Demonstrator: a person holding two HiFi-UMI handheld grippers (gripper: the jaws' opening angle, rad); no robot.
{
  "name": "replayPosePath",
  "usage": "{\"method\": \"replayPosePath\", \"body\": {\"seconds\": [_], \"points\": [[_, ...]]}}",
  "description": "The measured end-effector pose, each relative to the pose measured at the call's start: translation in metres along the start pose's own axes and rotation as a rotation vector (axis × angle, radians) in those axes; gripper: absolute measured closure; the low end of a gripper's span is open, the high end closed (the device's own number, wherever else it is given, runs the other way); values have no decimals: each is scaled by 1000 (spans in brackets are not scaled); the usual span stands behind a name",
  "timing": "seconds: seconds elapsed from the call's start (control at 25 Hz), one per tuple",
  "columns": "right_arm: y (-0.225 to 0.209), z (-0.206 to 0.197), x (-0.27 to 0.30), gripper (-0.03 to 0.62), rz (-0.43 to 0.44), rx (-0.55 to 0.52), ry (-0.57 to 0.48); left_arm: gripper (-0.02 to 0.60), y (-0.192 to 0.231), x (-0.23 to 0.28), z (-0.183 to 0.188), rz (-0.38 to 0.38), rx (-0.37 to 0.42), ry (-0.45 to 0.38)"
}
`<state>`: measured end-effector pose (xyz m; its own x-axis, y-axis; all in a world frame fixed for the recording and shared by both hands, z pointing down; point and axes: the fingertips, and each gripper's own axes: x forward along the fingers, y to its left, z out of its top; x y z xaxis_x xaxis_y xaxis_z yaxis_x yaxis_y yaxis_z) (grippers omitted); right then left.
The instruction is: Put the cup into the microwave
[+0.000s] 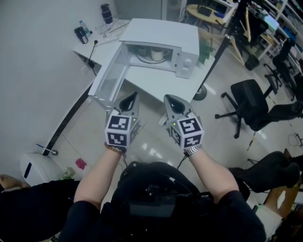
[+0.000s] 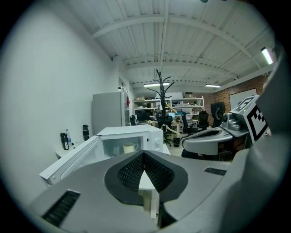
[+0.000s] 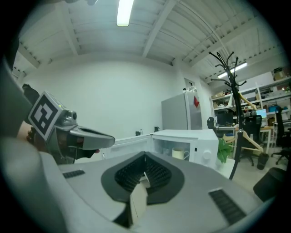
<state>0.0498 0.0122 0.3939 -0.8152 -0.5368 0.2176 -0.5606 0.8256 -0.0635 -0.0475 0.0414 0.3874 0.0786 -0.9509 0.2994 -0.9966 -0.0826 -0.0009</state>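
Observation:
A white microwave (image 1: 165, 35) stands on a white table (image 1: 151, 80) with its door (image 1: 110, 78) swung wide open to the left. A cream cup (image 1: 152, 54) sits inside the cavity; it also shows in the left gripper view (image 2: 130, 148) and the right gripper view (image 3: 181, 154). Both grippers are held side by side in front of the table, well short of the microwave and pointing toward it. My left gripper (image 1: 132, 97) (image 2: 143, 153) is shut with nothing in it. My right gripper (image 1: 171, 99) (image 3: 145, 154) is shut and empty too.
Dark bottles (image 1: 107, 13) stand at the table's far left corner. A black coat stand (image 1: 218, 52) rises right of the table, with office chairs (image 1: 248, 101) beyond it. A green plant (image 3: 223, 150) sits beside the microwave. A white appliance (image 1: 38, 168) is on the floor at left.

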Motion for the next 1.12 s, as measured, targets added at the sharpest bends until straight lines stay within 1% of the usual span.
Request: {"method": "replayPosePath", "body": {"seconds": [0.24,0.36,0.44,0.68,0.88,1.12], "points": [[18,5,-6,580,-2,28,-1,581,7,-16,-8,-20,0,5],[26,7,-8,582,-14,46,-2,580,12,-23,-9,-37,20,4],[32,8,-9,582,-25,48,-5,581,17,-27,-10,-45,37,2],[53,11,-9,582,-36,48,-2,581,27,-37,-14,-71,43,-3],[61,10,-9,582,-44,43,7,581,28,-41,-18,-90,44,-7],[67,8,-8,582,-46,43,16,581,29,-45,-20,-95,41,-8]]}}
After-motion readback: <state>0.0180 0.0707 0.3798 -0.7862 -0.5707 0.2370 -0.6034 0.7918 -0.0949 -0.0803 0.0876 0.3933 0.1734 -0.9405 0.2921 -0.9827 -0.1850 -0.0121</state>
